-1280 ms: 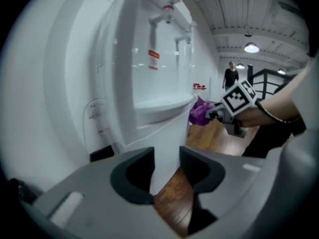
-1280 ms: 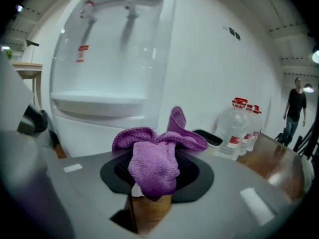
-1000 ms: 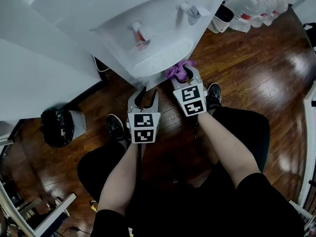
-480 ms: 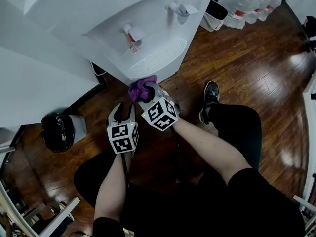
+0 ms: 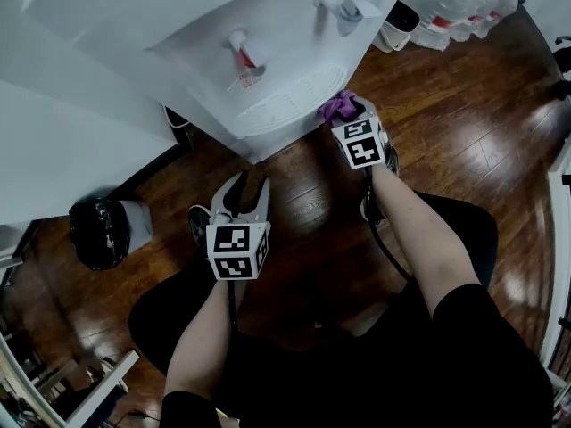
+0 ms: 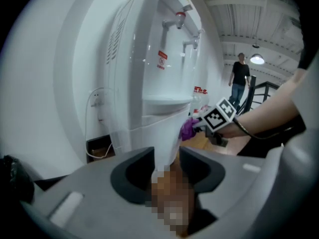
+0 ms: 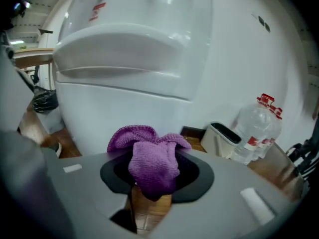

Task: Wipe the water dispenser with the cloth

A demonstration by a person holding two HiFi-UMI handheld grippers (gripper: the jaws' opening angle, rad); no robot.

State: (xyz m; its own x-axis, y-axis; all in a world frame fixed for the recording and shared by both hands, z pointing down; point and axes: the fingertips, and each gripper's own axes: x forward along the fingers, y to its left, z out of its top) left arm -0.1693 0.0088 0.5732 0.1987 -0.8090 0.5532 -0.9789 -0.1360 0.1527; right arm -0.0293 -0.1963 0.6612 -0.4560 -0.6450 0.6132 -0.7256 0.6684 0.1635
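The white water dispenser (image 5: 268, 43) fills the top of the head view, with a red tap (image 5: 241, 49) above its drip grille (image 5: 285, 102). My right gripper (image 5: 350, 114) is shut on a bunched purple cloth (image 5: 336, 106), which it holds against the dispenser's lower right corner. In the right gripper view the cloth (image 7: 152, 166) bulges from between the jaws, close under the drip shelf (image 7: 124, 49). My left gripper (image 5: 250, 185) hangs back over the floor, its jaws a narrow gap apart with nothing in them. From the left gripper (image 6: 166, 164) I see the dispenser (image 6: 149, 73) and the cloth (image 6: 187, 129).
A bin lined with a black bag (image 5: 100, 230) stands at the left by the white wall. Packed water bottles (image 5: 455, 7) and a small white bin (image 5: 399, 27) sit to the dispenser's right. A person (image 6: 240, 78) stands far off. My shoes (image 5: 198, 224) rest on the wooden floor.
The right gripper carried the cloth left along the dispenser's lower front, then back right to its right corner. The left gripper drifted left and back again, still holding nothing.
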